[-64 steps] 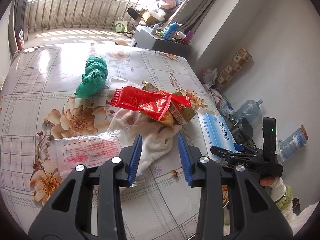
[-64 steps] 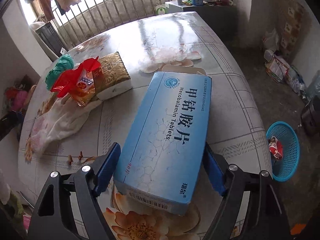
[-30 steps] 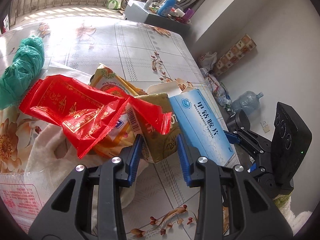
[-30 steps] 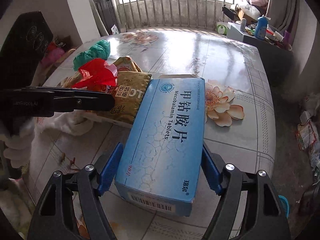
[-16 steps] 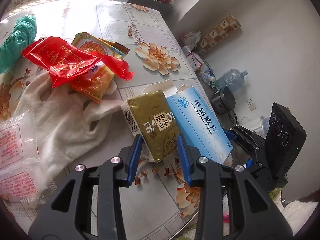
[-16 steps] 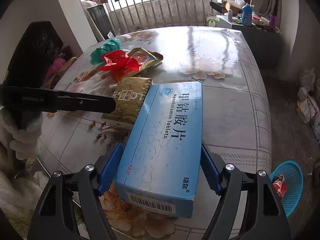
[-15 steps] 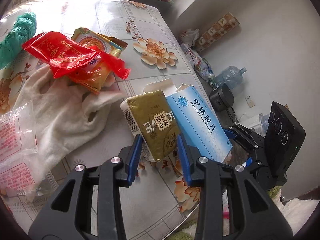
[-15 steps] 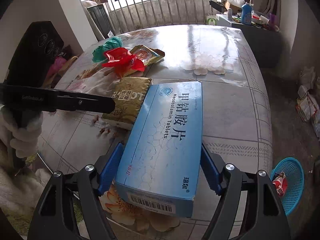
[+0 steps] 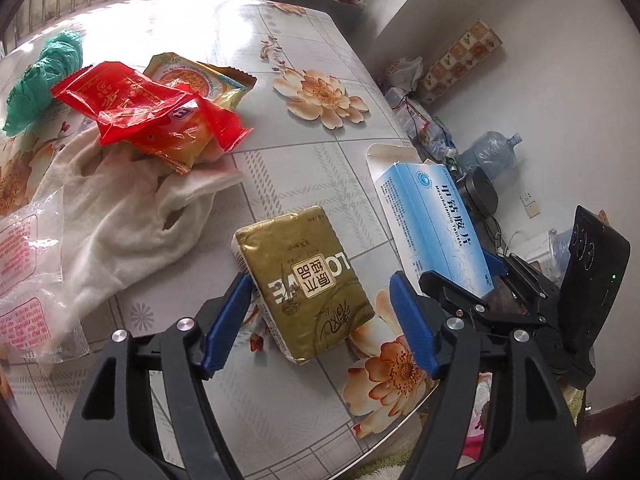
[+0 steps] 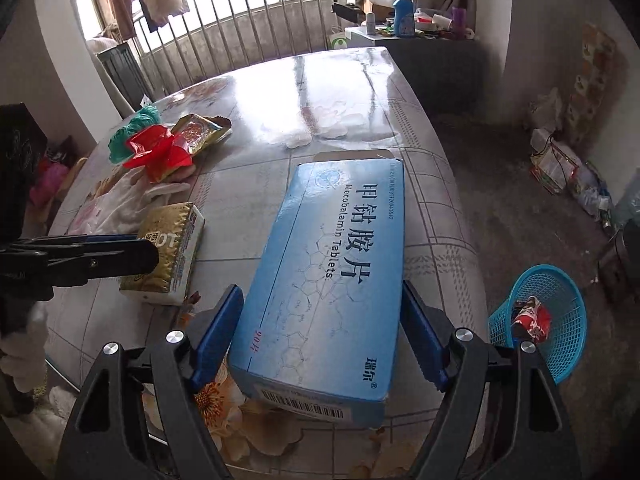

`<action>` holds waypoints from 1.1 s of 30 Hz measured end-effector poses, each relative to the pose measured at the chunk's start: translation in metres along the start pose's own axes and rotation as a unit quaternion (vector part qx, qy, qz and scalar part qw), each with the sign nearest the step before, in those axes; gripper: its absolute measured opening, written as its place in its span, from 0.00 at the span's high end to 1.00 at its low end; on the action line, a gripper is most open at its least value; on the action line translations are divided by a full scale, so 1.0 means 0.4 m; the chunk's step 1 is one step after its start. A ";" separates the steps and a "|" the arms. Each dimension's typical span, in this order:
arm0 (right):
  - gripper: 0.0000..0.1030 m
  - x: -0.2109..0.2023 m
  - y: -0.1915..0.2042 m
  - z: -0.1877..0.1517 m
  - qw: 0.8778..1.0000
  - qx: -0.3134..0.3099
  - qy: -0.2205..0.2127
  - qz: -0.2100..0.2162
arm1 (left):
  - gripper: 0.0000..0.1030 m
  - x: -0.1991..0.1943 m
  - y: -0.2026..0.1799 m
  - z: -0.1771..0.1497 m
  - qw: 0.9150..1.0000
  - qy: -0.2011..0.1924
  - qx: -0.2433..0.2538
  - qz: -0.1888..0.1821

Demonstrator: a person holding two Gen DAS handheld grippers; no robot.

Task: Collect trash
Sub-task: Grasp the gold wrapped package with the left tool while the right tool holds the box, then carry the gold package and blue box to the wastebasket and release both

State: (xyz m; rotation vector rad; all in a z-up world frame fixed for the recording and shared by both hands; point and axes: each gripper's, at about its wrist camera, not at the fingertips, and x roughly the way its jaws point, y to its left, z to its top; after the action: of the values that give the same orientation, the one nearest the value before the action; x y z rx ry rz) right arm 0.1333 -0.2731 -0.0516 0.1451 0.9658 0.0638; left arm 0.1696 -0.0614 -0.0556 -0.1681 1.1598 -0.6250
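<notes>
My left gripper (image 9: 320, 316) is open around a gold tissue pack (image 9: 306, 282) that lies on the floral table (image 9: 280, 160) near its front edge; the jaws stand apart from its sides. The pack also shows in the right wrist view (image 10: 170, 252). My right gripper (image 10: 320, 332) is shut on a blue medicine box (image 10: 336, 276) and holds it above the table's right edge. The box also shows in the left wrist view (image 9: 434, 228). Red wrappers (image 9: 136, 108), a yellow snack packet (image 9: 196, 80), a green bag (image 9: 44, 80) and a clear plastic bag (image 9: 24, 264) lie further left.
A white cloth (image 9: 120, 216) lies under the wrappers. A blue trash basket (image 10: 544, 320) with a red wrapper in it stands on the floor right of the table. Water bottles (image 9: 488, 152) and bags line the wall. A cluttered cabinet (image 10: 412, 40) stands behind the table.
My left gripper carried the gold pack away from the wrappers toward the table's front edge, then opened and let it go. The right gripper has kept hold of the blue box.
</notes>
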 end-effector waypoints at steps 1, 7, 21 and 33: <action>0.24 -0.005 -0.004 -0.002 1.000 0.006 -0.002 0.002 | 0.34 0.003 -0.005 0.001 1.000 -0.004 0.002 0.006; 0.21 -0.021 -0.025 -0.022 0.999 0.040 -0.007 -0.004 | 0.34 0.028 -0.045 -0.007 0.997 -0.015 0.048 0.055; 0.33 0.000 -0.012 -0.032 0.998 0.066 0.006 -0.003 | 0.49 0.009 -0.025 -0.035 0.992 -0.016 0.094 0.085; 0.30 -0.006 -0.005 -0.040 0.999 0.051 0.009 0.000 | 0.48 -0.034 -0.003 -0.069 0.994 -0.017 0.075 0.080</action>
State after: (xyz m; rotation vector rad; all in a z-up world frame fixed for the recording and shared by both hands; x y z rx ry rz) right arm 0.1187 -0.2740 -0.0590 0.2390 0.9878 0.0148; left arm 0.1408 -0.0498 -0.0553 0.0418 1.0773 -0.5630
